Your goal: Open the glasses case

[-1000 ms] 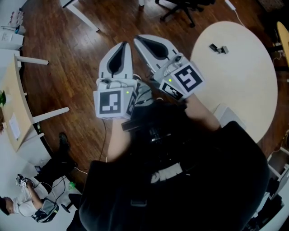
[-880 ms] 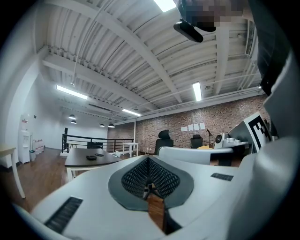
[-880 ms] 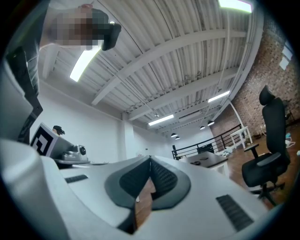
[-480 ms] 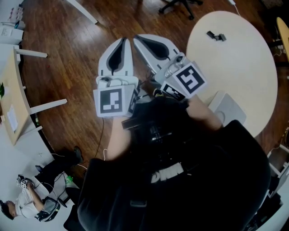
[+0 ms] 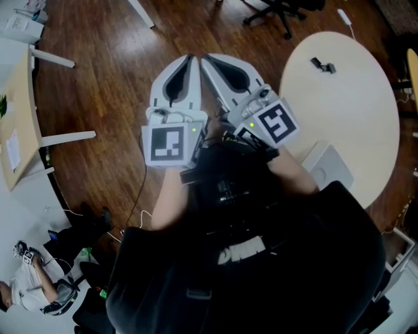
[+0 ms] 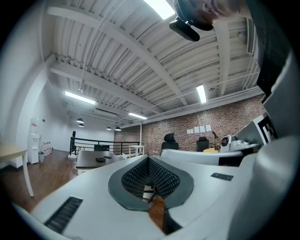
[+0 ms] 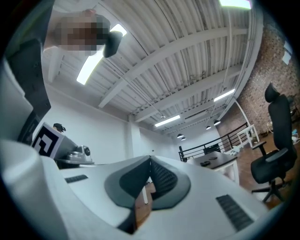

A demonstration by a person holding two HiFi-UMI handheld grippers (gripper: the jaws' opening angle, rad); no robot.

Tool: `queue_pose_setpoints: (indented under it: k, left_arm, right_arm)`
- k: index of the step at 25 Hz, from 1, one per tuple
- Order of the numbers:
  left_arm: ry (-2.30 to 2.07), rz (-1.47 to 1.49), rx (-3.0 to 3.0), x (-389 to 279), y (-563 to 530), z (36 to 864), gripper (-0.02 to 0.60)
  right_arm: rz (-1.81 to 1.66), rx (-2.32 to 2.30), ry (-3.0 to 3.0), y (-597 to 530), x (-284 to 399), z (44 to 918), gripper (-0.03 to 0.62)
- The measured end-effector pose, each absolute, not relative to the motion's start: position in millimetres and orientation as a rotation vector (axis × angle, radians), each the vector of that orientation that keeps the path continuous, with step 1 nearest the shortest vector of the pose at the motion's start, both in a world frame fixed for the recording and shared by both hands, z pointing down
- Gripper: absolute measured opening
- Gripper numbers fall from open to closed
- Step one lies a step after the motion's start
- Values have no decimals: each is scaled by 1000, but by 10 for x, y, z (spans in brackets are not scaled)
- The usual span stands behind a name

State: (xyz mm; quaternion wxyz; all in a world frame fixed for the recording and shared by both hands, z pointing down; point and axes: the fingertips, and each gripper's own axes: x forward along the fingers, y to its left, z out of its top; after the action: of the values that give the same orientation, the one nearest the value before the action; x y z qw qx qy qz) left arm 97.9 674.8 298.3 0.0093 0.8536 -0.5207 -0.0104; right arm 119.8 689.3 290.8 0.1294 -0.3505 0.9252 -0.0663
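Both grippers are held side by side in front of the person's chest, above the wooden floor and pointing away. The left gripper (image 5: 190, 60) is shut, its white jaws meeting at the tip with nothing between them (image 6: 149, 160). The right gripper (image 5: 205, 59) is shut and empty too (image 7: 150, 162). No glasses case can be made out for certain. A small dark object (image 5: 322, 64) lies on the far part of the round beige table (image 5: 353, 111), too small to name. A flat white thing (image 5: 330, 167) rests near that table's close edge.
A light wooden desk (image 5: 16, 124) stands at the left with white legs. A black office chair (image 5: 281, 13) is at the top, beyond the table. Another person (image 5: 32, 290) sits at the lower left, with cables on the floor nearby.
The floor, desk and round table have shifted in the head view as the person moves. Both grippers stay side by side and shut.
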Motion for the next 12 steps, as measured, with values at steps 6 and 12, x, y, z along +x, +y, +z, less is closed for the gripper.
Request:
queue_pose_setpoints:
  k: [6, 12]
  left_arm:
    - [-1646, -42, 2643, 1008, 6800, 3095, 0]
    - [-1633, -44, 2654, 1032, 6797, 3022, 0]
  right_arm:
    - [-196, -1013, 2667, 6860, 1239, 2964, 3]
    - [-216, -1025, 2646, 6863, 1267, 2900, 3]
